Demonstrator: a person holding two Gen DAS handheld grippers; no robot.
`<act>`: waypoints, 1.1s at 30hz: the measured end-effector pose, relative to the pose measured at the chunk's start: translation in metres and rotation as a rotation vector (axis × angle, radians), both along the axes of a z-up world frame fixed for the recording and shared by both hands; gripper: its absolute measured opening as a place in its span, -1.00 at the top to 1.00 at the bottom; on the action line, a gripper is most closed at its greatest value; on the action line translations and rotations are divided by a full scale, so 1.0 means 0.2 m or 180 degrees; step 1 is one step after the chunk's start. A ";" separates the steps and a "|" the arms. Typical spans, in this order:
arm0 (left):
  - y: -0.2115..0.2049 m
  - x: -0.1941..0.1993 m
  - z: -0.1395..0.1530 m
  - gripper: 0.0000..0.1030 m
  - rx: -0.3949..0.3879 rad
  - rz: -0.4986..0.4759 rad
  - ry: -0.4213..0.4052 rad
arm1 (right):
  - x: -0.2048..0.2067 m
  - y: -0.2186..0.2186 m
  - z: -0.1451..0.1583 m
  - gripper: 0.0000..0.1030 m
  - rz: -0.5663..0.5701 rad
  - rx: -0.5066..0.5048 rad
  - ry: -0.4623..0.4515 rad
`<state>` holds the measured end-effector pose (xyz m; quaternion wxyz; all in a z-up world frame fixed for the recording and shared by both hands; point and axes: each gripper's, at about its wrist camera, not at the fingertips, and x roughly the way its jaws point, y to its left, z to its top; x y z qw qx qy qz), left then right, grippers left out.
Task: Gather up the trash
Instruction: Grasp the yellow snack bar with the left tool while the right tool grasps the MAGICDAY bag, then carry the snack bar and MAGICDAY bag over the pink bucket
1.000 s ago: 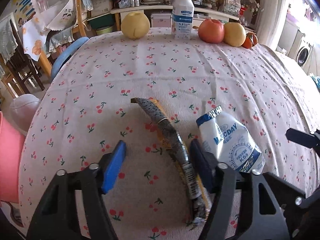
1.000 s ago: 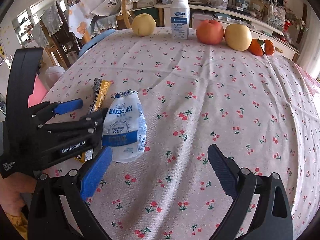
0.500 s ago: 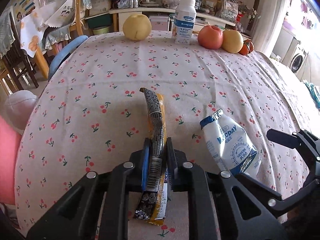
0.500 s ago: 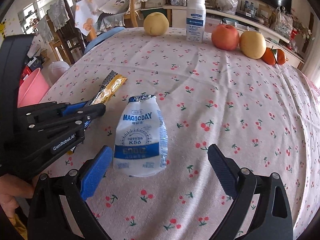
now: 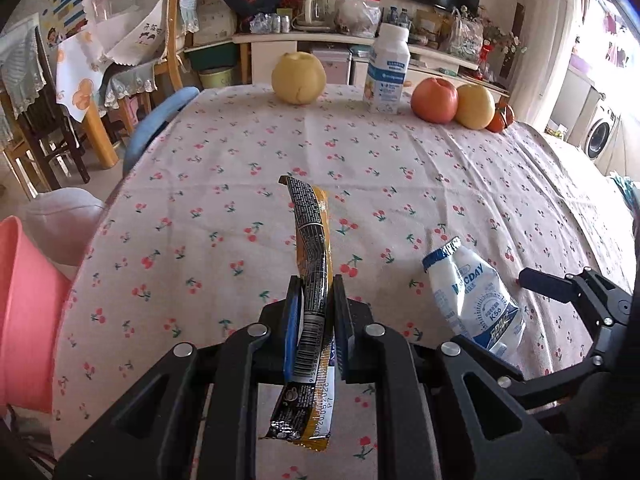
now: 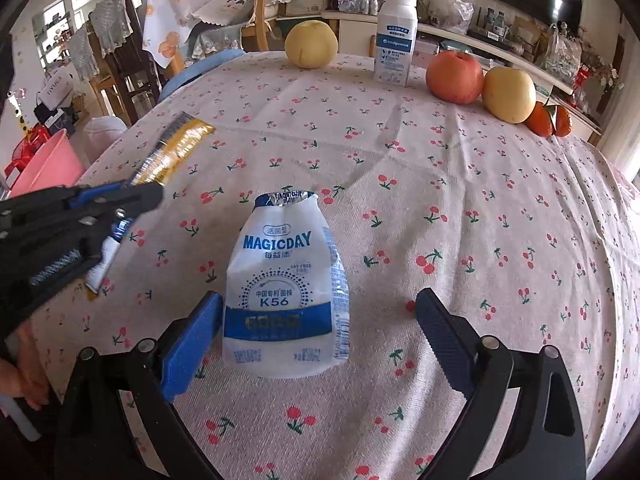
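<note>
Two pieces of trash are showing on the cherry-print counter point(image 5: 400, 168). Starting at the left, a pink bin point(image 5: 24, 304) is standing off the counter's edge, low at the side of the left view. My left claw point(image 5: 314, 320) is pinching a long black-and-yellow wrapper point(image 5: 312, 248) between its pads, the wrapper's far end curving up and forward and its near end hanging below the fingers. The left view is showing the printed black side and barcode; the right view is catching only the gold foil end point(image 6: 176, 148) poking out past that claw point(image 6: 120, 200).

Next along, a white-and-blue MAGICDAY pouch point(image 6: 284, 284) is lying flat on the cloth. My right claw point(image 6: 316, 336) is standing wide apart around its lower half, the left blue pad point(image 6: 192, 344) just beside the pouch, the right pad well clear. From the left view the pouch point(image 5: 472, 300) is partly hiding behind the black frame.

Along the far edge, a yellow pear point(image 6: 311, 45), a white bottle point(image 6: 396, 36), a red apple point(image 6: 454, 76), another yellow fruit point(image 6: 508, 94) and small oranges point(image 6: 548, 120) are sitting in a row.
</note>
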<state>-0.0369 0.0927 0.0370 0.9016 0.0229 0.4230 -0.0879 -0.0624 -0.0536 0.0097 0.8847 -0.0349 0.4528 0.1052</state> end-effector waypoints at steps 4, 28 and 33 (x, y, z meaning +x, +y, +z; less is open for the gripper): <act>0.04 -0.01 0.02 0.68 0.0013 0.0033 -0.0055 | 0.00 0.03 -0.01 -0.57 -0.0001 -0.0078 -0.0087; 0.32 -0.09 0.13 0.68 -0.0107 0.0290 -0.0292 | -0.06 0.10 0.01 -0.18 0.0111 -0.0200 -0.0269; 0.38 -0.10 0.16 0.68 -0.0138 0.0349 -0.0343 | -0.09 0.13 0.02 -0.18 0.0128 -0.0184 -0.0278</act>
